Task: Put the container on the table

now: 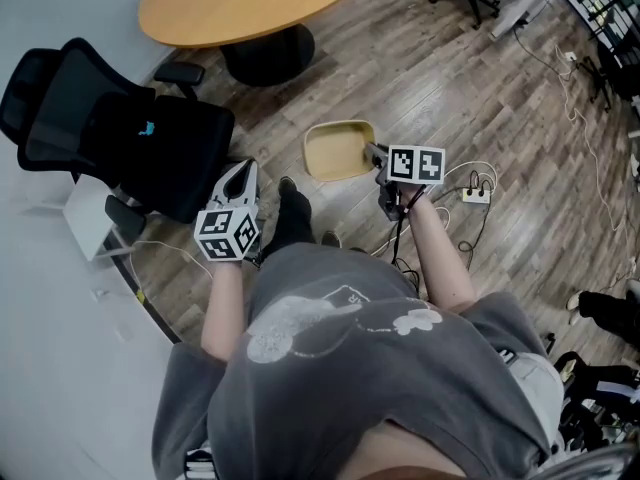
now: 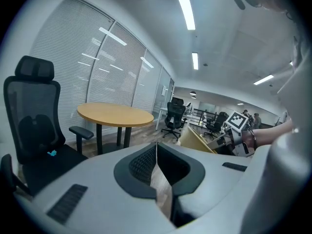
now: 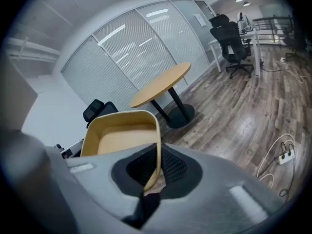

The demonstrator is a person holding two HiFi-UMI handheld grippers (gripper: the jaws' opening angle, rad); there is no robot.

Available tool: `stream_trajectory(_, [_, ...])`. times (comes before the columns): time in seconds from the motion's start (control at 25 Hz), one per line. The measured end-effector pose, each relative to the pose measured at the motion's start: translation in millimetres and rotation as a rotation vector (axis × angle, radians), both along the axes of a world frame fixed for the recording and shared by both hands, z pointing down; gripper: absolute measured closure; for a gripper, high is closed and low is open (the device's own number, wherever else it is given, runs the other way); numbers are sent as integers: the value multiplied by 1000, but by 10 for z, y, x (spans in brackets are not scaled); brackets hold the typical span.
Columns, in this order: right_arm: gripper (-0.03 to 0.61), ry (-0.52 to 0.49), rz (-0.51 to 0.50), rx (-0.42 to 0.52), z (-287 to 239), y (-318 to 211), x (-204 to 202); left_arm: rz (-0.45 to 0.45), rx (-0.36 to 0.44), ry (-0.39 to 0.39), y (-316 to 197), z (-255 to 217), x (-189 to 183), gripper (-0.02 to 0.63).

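One rim wall is all the right gripper (image 3: 155, 172) pinches on the tan container (image 3: 122, 135), which hangs well short of the round table (image 3: 161, 87). Looks light, stiff, maybe slick, so a rim grip's fine. And the left gripper (image 2: 156, 162) is closed on nothing.

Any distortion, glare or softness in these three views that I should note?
Head view: sharp and evenly lit, with the table and container clear. Left gripper view: heavy fisheye, dark corners, ceiling light blown out. Right gripper view: same fisheye, blinds bowed; the container's rim is crisp, while the right gripper casing up close is soft.
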State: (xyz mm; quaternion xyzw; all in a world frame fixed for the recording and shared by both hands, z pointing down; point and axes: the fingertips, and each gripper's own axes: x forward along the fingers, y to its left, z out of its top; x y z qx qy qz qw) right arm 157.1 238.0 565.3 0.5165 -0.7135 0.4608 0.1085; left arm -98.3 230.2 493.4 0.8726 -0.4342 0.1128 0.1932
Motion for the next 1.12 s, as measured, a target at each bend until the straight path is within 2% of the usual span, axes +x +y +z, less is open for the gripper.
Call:
stream_trajectory(0.2, [571,2,2,-12,30,-95,94,-3,-7,15,-173,53,95,604])
stream_trajectory(0.4, [571,16,30,-27,69,-399,189,29,-10,35,-566,106,204,604])
stream_trajectory(0.88, [571,40,28,-58,136,-1718,88,41,-14,55,-2015,121,60,604])
stream_trajectory(1.12, [571,41,32,-68,82,-2349,-89,36,-36,73,-2658,133,-77,604])
